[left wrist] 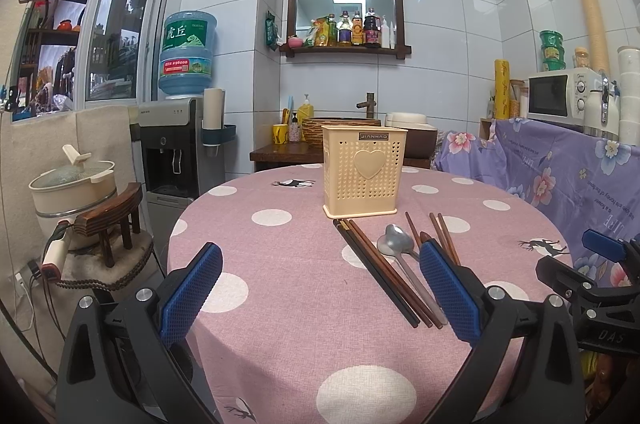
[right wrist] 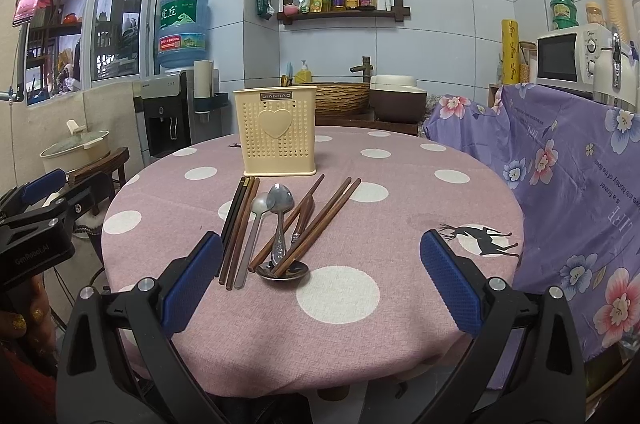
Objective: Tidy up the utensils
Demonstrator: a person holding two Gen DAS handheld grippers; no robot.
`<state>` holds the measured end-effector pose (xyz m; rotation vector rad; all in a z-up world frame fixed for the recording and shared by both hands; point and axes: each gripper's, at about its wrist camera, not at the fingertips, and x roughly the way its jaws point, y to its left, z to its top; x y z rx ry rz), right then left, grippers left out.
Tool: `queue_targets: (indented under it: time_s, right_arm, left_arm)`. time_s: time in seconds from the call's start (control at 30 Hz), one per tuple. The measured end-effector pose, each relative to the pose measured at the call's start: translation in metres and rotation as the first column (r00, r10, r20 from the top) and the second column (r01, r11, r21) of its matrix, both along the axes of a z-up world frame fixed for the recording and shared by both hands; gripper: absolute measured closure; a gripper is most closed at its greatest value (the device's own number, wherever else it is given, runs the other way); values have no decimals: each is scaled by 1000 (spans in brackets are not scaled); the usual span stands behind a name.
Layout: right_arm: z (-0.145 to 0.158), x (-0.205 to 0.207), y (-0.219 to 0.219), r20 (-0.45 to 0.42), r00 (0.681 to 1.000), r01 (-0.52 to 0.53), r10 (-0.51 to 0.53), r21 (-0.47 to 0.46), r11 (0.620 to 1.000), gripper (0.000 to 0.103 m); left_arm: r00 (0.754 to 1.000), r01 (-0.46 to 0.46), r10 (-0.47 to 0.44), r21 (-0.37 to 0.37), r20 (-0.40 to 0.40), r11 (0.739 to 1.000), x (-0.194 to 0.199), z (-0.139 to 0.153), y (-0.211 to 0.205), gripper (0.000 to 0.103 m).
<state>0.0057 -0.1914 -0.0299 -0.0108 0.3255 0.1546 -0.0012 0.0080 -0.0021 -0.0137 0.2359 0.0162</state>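
While both the left gripper (left wrist: 320, 288) and right gripper (right wrist: 322, 278) hover wide apart and hold nothing, chopsticks (right wrist: 236, 232) and spoons (right wrist: 280, 220) lie loose on the dotted tablecloth (right wrist: 400, 224), before a cream holder (right wrist: 275, 130) labelled JIANHAO.

Left gripper (left wrist: 320, 288) fingers (left wrist: 192, 292) spread wide above bench (left wrist: 280, 304), gripping nothing. Beige perforated utensil holder (left wrist: 365, 172) upright at far side. Chopsticks (left wrist: 380, 276) and metal spoon (left wrist: 396, 244) lie flat before it. Right gripper (left wrist: 600, 272) at right edge.
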Motion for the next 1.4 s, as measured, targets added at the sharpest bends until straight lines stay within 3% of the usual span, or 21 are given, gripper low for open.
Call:
queue_targets:
  time_s: [1.1, 1.27, 1.4]
  right_arm:
    - [4, 2, 0, -21, 1000, -11, 12, 24, 1000, 5]
    - [1, 9, -3, -46, 999, 13, -13, 15, 1000, 5]
    - [-1, 22, -10, -88, 995, 57, -56, 7, 998, 5]
  left_arm:
    - [1000, -2, 2, -6, -14, 1000, 0, -5, 4, 5]
    - [997, -5, 4, -21, -72, 1000, 8, -12, 7, 5]
    - [985, -10, 6, -23, -172, 1000, 26, -16, 11, 5]
